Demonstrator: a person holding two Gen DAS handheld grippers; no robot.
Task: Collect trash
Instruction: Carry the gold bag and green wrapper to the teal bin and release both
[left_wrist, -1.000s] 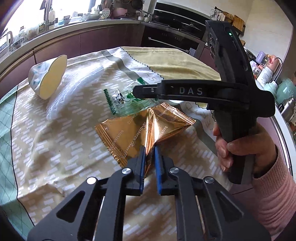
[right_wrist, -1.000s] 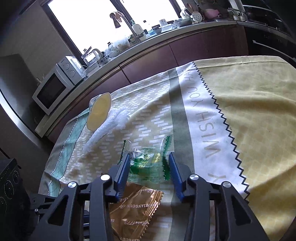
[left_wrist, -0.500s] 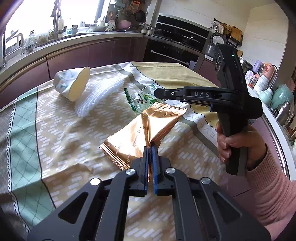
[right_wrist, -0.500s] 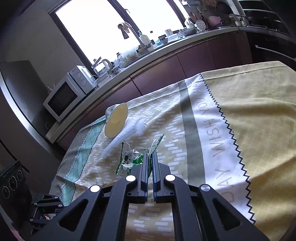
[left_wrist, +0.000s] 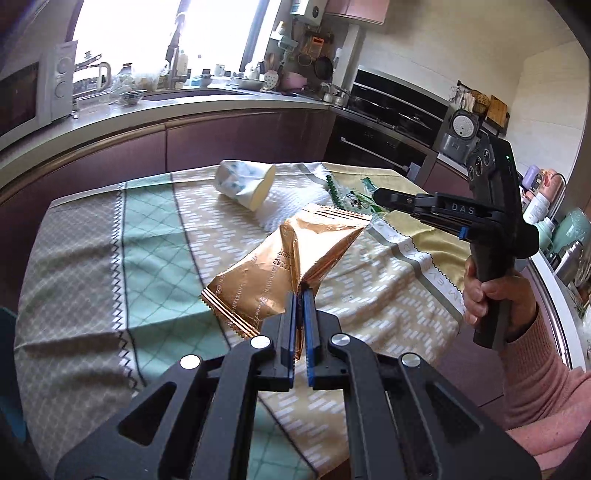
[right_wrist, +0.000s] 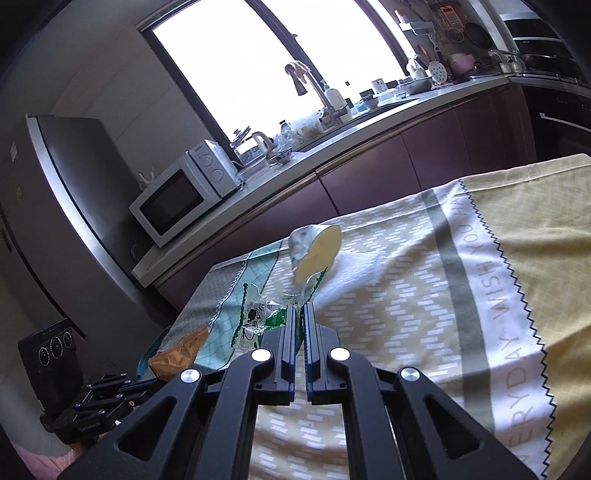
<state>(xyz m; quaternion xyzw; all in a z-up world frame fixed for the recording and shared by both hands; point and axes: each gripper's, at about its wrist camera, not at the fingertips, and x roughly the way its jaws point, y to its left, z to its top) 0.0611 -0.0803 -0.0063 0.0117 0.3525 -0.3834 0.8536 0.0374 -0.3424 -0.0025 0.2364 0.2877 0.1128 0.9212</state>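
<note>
The gold wrapper (left_wrist: 284, 266) is clamped between the closed jaws of the left gripper (left_wrist: 300, 295) and held above the tablecloth (left_wrist: 155, 236). The green-printed clear wrapper (right_wrist: 258, 321) is pinched in the shut right gripper (right_wrist: 300, 308). A crushed paper cup (left_wrist: 245, 182) is left lying near the table's far edge.

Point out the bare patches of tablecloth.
Free: the green checked strip left of the tipped paper cup, and the yellow section beyond the zigzag border. Crowded: the middle, around the cup and white plastic wrap.
</note>
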